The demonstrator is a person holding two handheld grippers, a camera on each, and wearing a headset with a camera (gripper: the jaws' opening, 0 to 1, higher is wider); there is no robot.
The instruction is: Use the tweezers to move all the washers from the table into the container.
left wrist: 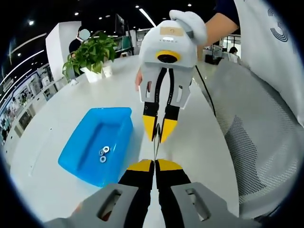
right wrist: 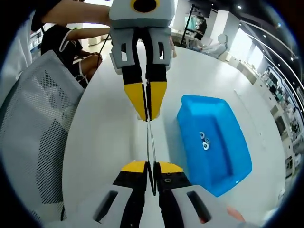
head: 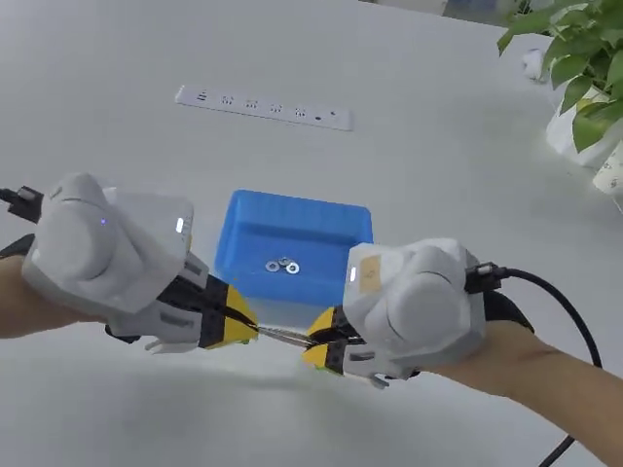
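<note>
Three small metal washers (head: pixel 283 265) lie clustered on the floor of the container (head: pixel 321 233), a shallow rectangular tray of blue plastic on the white tabletop (head: pixel 117 409).

Head view: the left tool (head: pixel 241 326) and right tool (head: pixel 319 348) point at each other just in front of the container. Their yellow-and-black jaws are closed on opposite ends of the thin steel tweezers (head: pixel 282 336), which span the gap between them. A white power strip (head: pixel 263 107) lies beyond the container, and a leafy potted plant (head: pixel 574 58) stands at far right.

Left gripper view: the left tool (left wrist: pixel 155 164) is clamped on the tweezers (left wrist: pixel 156 148), whose far end meets the right tool (left wrist: pixel 160 135). The container (left wrist: pixel 116 121) with its washers (left wrist: pixel 103 153) sits to the left.

Right gripper view: the right tool (right wrist: pixel 152 167) is pinched shut on the tweezers (right wrist: pixel 150 137). The left tool (right wrist: pixel 147 111) opposite appears to grip the other end. The container (right wrist: pixel 223 166) holds the washers (right wrist: pixel 204 140) on the right, and a mesh chair back (right wrist: pixel 33 142) shows at left.
</note>
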